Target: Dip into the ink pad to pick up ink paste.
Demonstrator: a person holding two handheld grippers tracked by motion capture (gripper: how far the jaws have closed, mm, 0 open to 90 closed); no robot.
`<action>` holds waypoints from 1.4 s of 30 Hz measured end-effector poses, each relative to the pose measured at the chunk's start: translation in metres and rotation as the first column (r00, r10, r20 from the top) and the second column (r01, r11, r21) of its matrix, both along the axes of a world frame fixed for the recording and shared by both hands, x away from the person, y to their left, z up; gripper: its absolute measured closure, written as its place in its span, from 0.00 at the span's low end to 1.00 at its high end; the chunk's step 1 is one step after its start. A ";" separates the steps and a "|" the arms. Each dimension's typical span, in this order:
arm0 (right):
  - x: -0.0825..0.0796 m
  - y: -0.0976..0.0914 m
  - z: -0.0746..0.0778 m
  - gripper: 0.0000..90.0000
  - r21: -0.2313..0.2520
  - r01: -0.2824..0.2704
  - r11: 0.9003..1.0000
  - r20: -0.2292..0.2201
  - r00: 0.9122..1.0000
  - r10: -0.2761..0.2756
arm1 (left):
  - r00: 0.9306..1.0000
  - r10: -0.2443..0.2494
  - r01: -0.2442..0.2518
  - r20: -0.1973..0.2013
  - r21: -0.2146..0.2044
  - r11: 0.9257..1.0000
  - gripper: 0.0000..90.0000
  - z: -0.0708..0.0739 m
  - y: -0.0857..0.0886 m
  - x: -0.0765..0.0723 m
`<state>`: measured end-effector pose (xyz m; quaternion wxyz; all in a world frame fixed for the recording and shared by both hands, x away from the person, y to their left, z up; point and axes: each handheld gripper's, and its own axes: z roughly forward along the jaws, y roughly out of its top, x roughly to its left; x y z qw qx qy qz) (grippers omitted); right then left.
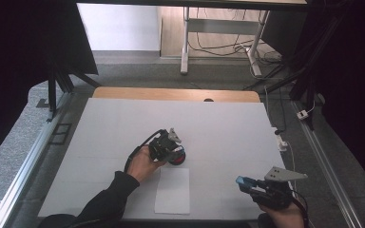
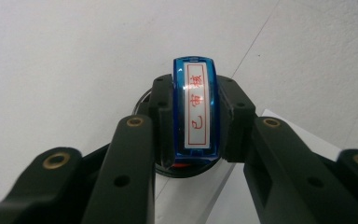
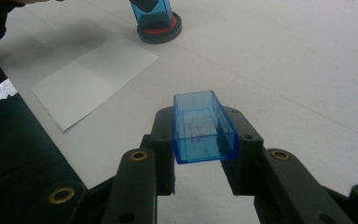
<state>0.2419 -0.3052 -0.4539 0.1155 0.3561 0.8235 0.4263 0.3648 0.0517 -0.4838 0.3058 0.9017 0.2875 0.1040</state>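
Beside the far edge of the white sheet of paper (image 1: 172, 190), the left gripper (image 1: 167, 147) has its jaws clamped on a blue translucent plastic stamp with a red-lettered label (image 2: 195, 112), which is pressed down onto a round black ink pad with a red centre (image 3: 159, 31). Near the sheet's right side, the right gripper (image 1: 261, 187) holds the stamp's blue translucent rectangular cap (image 3: 201, 127) between closed jaws, clear of the table (image 1: 228, 128). For good inking, the stamp should be kept upright and pressed evenly; whether its face sits fully flat on the pad cannot quite be judged. The cap is best kept well away from the sheet.
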 end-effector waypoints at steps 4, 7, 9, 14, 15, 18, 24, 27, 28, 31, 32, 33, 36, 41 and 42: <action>0.000 0.000 0.000 0.75 0.004 0.002 1.000 0.001 1.000 -0.002 | 0.999 0.014 -0.015 -0.035 -0.044 0.999 0.78 -0.001 0.004 0.004; 0.000 0.000 0.000 0.75 0.000 0.000 1.000 0.000 1.000 0.000 | 0.997 0.017 -0.024 -0.074 -0.083 0.996 0.78 -0.003 0.010 0.009; 0.000 0.000 0.000 0.75 0.003 0.002 1.000 0.001 1.000 -0.002 | 0.994 0.020 -0.032 -0.106 -0.116 0.993 0.78 -0.004 0.015 0.013; 0.000 0.000 0.000 0.75 0.002 0.004 1.000 0.000 1.000 -0.004 | 0.985 0.023 -0.057 -0.171 -0.193 0.980 0.78 -0.009 0.025 0.020; 0.000 0.000 0.000 0.75 0.001 0.004 1.000 0.000 1.000 -0.004 | 0.985 0.023 -0.056 -0.170 -0.193 0.980 0.78 -0.009 0.025 0.020; 0.000 0.000 0.000 0.75 0.000 0.003 1.000 0.001 1.000 -0.003 | 0.991 0.023 -0.044 -0.134 -0.159 0.986 0.78 -0.007 0.021 0.016; 0.000 0.000 0.000 0.75 0.001 0.001 1.000 0.001 1.000 -0.001 | 0.998 0.026 -0.030 -0.055 -0.085 0.996 0.78 -0.004 0.010 0.006; 0.000 0.000 0.000 0.75 0.001 0.000 1.000 0.002 1.000 0.000 | 1.000 0.023 -0.024 -0.021 -0.058 0.998 0.78 -0.004 0.006 0.002; 0.000 0.000 0.000 0.75 0.001 0.000 1.000 0.002 1.000 0.000 | 1.000 0.023 -0.024 -0.014 -0.055 0.998 0.78 -0.004 0.005 0.001; 0.000 0.000 0.000 0.75 0.001 -0.001 1.000 0.003 1.000 0.001 | 1.000 0.024 -0.025 -0.009 -0.062 0.998 0.78 -0.005 0.006 0.000; 0.000 0.000 0.000 0.75 0.001 0.000 1.000 0.002 1.000 0.000 | 1.000 0.025 -0.026 -0.013 -0.070 0.997 0.78 -0.005 0.007 0.001; 0.000 0.000 0.000 0.75 0.001 0.000 1.000 0.003 1.000 0.000 | 1.000 0.025 -0.026 -0.018 -0.078 0.997 0.78 -0.005 0.008 0.001; 0.000 0.000 0.000 0.75 0.002 0.001 1.000 0.002 1.000 -0.001 | 1.000 0.016 -0.018 -0.026 -0.087 0.996 0.78 -0.005 0.010 0.003; 0.000 0.000 0.000 0.75 0.002 0.002 1.000 0.002 1.000 -0.002 | 0.999 0.016 -0.020 -0.041 -0.102 0.995 0.78 -0.004 0.012 0.006; 0.000 0.000 0.000 0.75 0.002 0.002 1.000 0.002 1.000 -0.002 | 0.999 0.017 -0.021 -0.039 -0.105 0.994 0.78 -0.003 0.013 0.006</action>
